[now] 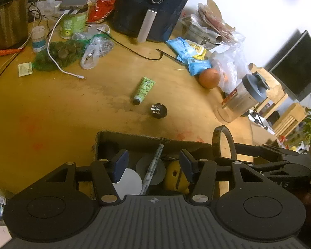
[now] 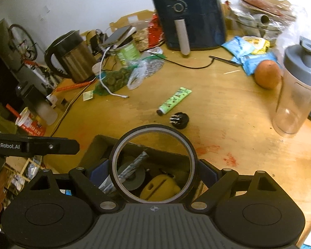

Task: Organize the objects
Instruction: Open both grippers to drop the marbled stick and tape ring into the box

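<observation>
Cluttered wooden surface (image 2: 228, 108): right tool (image 2: 154, 172) grips tape roll (image 2: 153, 161) upright above box (image 2: 97, 145) (for dropping in); left tool (image 1: 153, 166) gapes wide, empty.

Left gripper (image 1: 153, 166): matte black linkages, silver rivets, blue finger pads (image 1: 120, 165), ribbed grey base, crosshair mark. Right gripper (image 2: 153, 172): same build.

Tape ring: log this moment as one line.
right gripper: shut on tape ring | over box | left gripper: open, empty | tube, plug: on table
</observation>
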Motion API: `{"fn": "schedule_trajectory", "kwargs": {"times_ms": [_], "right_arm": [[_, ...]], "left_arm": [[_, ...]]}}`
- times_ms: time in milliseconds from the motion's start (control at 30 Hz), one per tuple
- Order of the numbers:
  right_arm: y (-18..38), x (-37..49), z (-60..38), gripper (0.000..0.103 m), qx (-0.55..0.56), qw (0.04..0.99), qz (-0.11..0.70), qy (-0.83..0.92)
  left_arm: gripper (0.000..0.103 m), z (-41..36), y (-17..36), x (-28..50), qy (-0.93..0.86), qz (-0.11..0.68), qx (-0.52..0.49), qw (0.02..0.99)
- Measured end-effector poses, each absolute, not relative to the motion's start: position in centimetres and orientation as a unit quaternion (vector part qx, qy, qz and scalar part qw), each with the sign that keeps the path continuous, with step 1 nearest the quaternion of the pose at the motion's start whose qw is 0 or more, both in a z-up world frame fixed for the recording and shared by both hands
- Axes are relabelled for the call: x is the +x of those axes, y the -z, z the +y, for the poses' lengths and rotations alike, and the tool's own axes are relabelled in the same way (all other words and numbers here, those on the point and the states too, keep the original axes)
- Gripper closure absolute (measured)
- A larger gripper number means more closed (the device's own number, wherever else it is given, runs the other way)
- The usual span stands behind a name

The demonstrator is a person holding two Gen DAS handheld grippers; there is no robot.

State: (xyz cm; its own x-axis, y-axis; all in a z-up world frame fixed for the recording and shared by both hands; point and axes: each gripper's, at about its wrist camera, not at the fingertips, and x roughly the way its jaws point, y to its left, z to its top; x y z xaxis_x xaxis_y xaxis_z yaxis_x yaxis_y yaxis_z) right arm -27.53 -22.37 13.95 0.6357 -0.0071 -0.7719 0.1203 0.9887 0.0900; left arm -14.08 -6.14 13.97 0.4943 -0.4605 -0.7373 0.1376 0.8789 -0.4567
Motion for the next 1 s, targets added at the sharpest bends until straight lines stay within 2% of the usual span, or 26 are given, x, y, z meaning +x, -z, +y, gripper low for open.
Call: {"fn": "schedule_trajectory", "kwargs": {"times_ms": [200, 233, 267, 700, 1000], "right_arm": [[-13.5, -27.2, -21.8, 0.010, 0.061, 0.899, 0.433, 0.026], [-13.3, -27.0, -21.7, 0.003, 0.055, 0.897, 0.439, 0.026], [-13.0, -26.9, -21.5, 0.000, 0.047, 0.894, 0.444, 0.031], [-12.3, -26.5, -21.8, 0.000, 0.064, 0.890, 0.446, 0.066], [-10.0, -25.7, -21.8, 0.000, 0.026, 0.852, 0.512, 0.111]], "left_arm": [[0.050, -5.7, -13.8, -14.7, 0.170, 0.471, -0.176, 0.848], [0.050, -5.6, -13.8, -14.8, 0.169, 0.470, -0.177, 0.848], [0.050, -5.6, -13.9, -14.9, 0.168, 0.470, -0.177, 0.848], [0.050, -5.3, -13.6, -14.8, 0.164, 0.480, -0.165, 0.846], [0.050, -7.0, -10.9, -13.4, 0.156, 0.557, -0.077, 0.812]]}}
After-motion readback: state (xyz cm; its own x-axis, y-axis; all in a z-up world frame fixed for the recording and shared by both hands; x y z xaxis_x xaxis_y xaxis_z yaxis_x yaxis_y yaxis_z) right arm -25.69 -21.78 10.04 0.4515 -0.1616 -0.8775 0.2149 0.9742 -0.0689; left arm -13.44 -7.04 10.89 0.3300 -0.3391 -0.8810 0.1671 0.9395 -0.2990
